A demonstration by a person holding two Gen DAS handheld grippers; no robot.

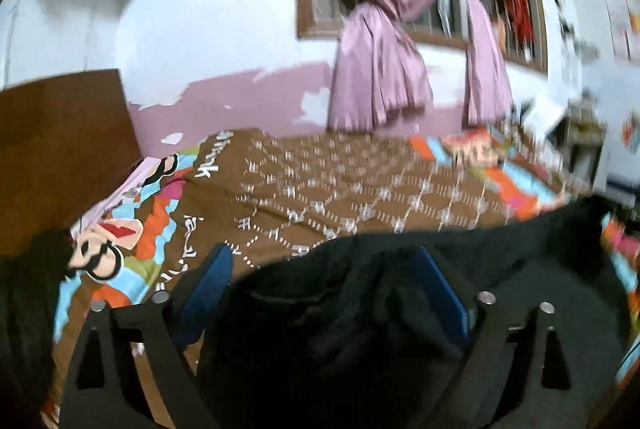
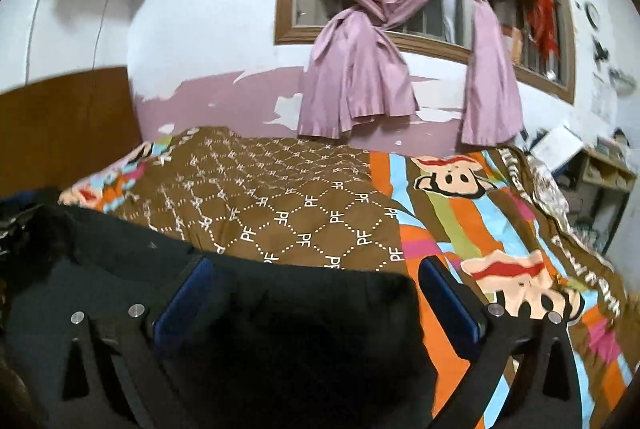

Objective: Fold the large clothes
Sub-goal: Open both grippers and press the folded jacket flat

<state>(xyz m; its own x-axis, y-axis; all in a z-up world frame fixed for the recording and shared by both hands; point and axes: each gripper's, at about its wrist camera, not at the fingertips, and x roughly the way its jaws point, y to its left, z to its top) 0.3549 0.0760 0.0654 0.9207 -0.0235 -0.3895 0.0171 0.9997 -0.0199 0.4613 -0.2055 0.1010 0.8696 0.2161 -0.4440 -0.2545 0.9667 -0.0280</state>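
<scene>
- A black garment (image 2: pixel 256 329) lies spread on the bed, along its near edge, over a brown patterned bedspread (image 2: pixel 288 205); its far hem runs roughly straight across the right wrist view, ending in a corner near the right finger.
- It looks like soft, thick dark cloth, limp rather than stiff, probably with some weight; I judge that it will sag and drag when lifted, so corners and hems are the best holds.
- In the left wrist view the garment (image 1: pixel 360 309) bunches in folds between the blue pads.
- The left gripper (image 1: pixel 324 293) has its jaws wide apart, straddling the cloth; whether they pinch any is unclear.
- The right gripper (image 2: pixel 316 305) likewise stands wide open over the cloth's corner, nothing clamped.
- Beyond: a wooden headboard (image 2: pixel 68 125) at the bed's left end, and knotted pink curtains (image 2: pixel 360 69) on the window.
</scene>
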